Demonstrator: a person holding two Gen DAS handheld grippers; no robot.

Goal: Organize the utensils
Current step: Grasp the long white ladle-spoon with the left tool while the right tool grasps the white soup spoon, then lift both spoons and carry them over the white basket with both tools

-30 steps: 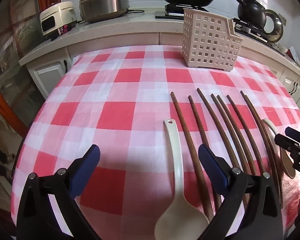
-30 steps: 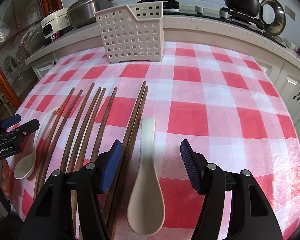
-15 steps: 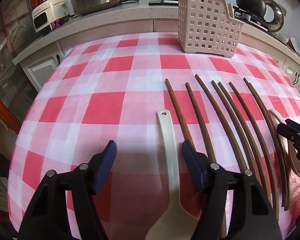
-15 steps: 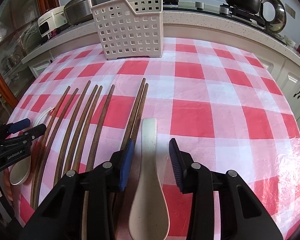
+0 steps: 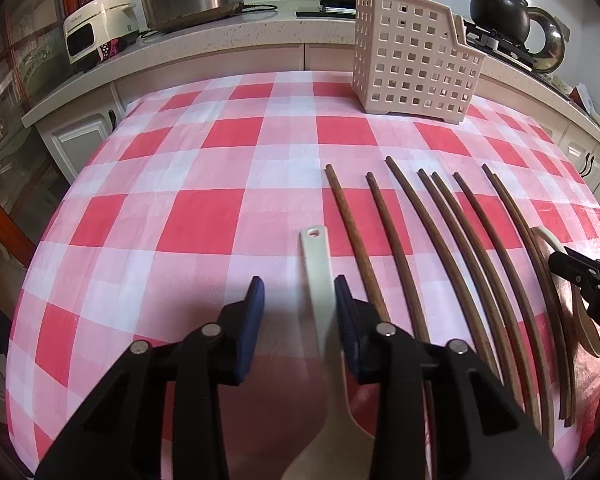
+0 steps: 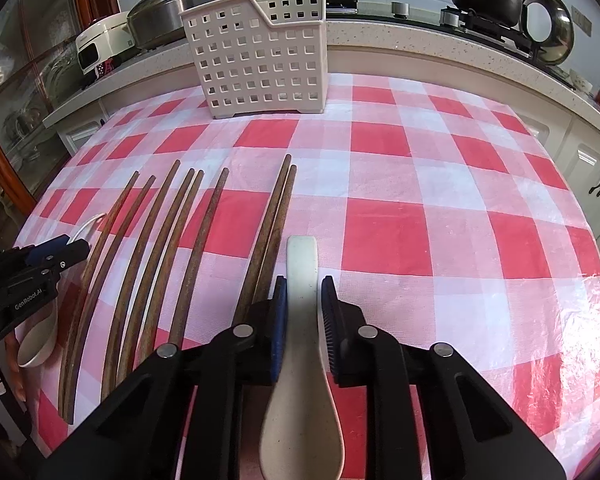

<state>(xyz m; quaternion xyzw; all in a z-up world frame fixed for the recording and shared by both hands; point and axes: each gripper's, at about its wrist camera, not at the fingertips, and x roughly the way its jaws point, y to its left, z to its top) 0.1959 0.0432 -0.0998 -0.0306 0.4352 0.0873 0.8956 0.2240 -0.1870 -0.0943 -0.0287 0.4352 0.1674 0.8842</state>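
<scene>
On the bench, covered by a red-and-white checked cloth (image 6: 420, 240), eight brown chopsticks (image 6: 204, 248) lie side by side between two pale spoons. The left tool (image 5: 299, 300) is closing around the long-handled white spoon (image 5: 318, 280): the handle sits against its right pad, with a gap to the left pad. The right tool (image 6: 303, 300) is closing on the short cream spoon (image 6: 302, 272) (its jaws narrow, the handle between them, small gaps still showing). The perforated utensil basket (image 6: 260, 60) stands at the far edge.
</scene>
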